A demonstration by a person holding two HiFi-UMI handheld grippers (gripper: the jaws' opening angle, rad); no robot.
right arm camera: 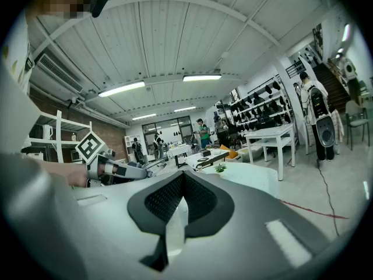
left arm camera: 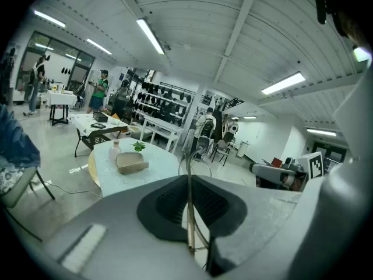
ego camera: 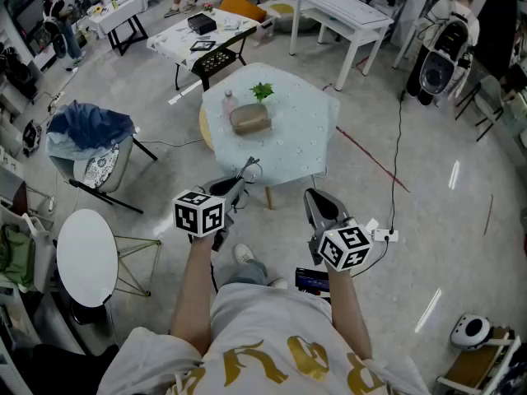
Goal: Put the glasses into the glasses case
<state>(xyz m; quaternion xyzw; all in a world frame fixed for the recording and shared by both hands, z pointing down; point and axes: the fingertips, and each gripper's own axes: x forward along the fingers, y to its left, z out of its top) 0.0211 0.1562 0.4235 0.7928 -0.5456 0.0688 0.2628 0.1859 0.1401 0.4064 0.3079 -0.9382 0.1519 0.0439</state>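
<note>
Thin wire-framed glasses stick up out of my left gripper, which is shut on them; in the left gripper view the frame stands pinched between the jaws of that gripper. The tan glasses case lies on the pale hexagonal table ahead, well beyond both grippers, and shows as well in the left gripper view. My right gripper hangs level with the left one, off the table's near edge. Its jaws are shut with nothing in them.
A small green plant and a pink bottle stand just behind the case. A chair with blue cloth and a round white side table are at the left. A cable runs over the floor at the right.
</note>
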